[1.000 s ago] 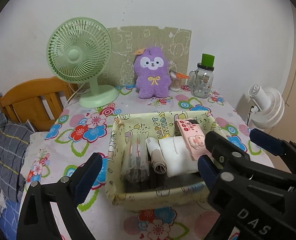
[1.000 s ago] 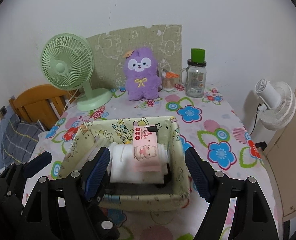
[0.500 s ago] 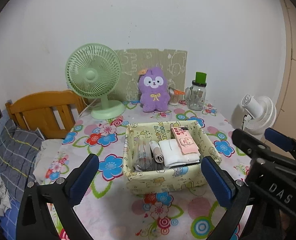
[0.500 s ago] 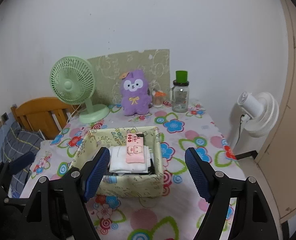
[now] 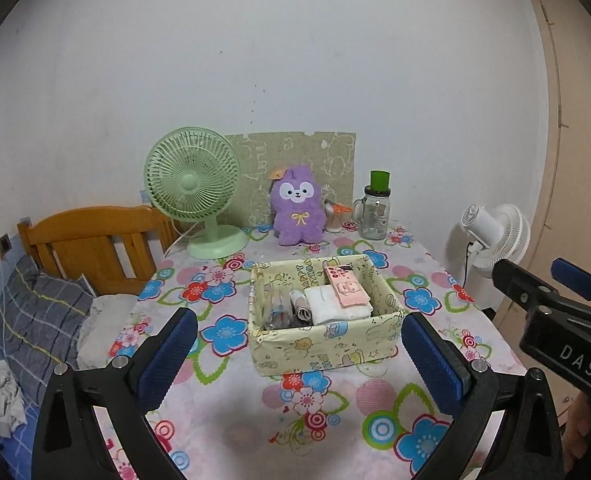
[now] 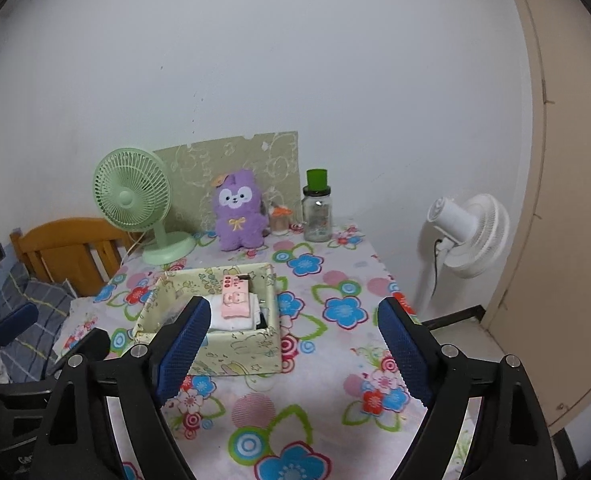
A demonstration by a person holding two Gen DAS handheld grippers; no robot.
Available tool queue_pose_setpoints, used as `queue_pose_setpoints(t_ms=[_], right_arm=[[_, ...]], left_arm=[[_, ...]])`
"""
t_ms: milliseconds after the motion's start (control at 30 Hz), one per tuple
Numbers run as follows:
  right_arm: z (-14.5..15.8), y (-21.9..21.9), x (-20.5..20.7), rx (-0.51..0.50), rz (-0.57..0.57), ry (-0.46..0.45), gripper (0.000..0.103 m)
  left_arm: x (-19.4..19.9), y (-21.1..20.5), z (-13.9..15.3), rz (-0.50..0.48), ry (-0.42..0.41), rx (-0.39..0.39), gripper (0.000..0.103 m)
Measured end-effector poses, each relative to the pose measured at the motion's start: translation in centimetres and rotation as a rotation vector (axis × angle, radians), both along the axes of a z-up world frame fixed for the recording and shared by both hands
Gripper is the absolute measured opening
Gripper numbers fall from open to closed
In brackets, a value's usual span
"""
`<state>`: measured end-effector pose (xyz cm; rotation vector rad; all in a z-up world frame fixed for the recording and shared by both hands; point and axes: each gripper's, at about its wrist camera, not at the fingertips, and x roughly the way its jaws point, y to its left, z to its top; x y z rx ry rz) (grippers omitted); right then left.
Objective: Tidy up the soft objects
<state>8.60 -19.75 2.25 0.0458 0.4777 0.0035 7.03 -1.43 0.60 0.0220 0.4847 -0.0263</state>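
basket (image 5: 327, 344) mid-table holds the folded cloths (image 5: 337, 307) packed side by side, so both grippers (image 5: 295, 356) (image 6: 291, 344) hang spread and empty, the right's jaws just widened.

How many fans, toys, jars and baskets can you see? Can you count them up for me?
Fans: 2, a green table fan and a white fan standing beside the table.
Plush toys: 1, a purple fluffy one.
Glass jars: 1, with a green lid.
Baskets: 1, a yellow fabric basket holding folded soft things.
Total: 5
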Motion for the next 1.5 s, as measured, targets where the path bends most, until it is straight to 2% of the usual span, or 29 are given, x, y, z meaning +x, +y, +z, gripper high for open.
queue_pose_setpoints(t_ms=[500,1500], right_arm=[[0.9,0.2,-3.6,0.006,0.024,-0.06,0.089],[1.1,0.5,-4.2,0.013,0.017,-0.07,0.09]], left_arm=[[-3.3,0.2,1.2,0.011,-0.064,-0.003,0.103],[-4.1,0.6,1.6,0.019,-0.075,-0.014,0.103]])
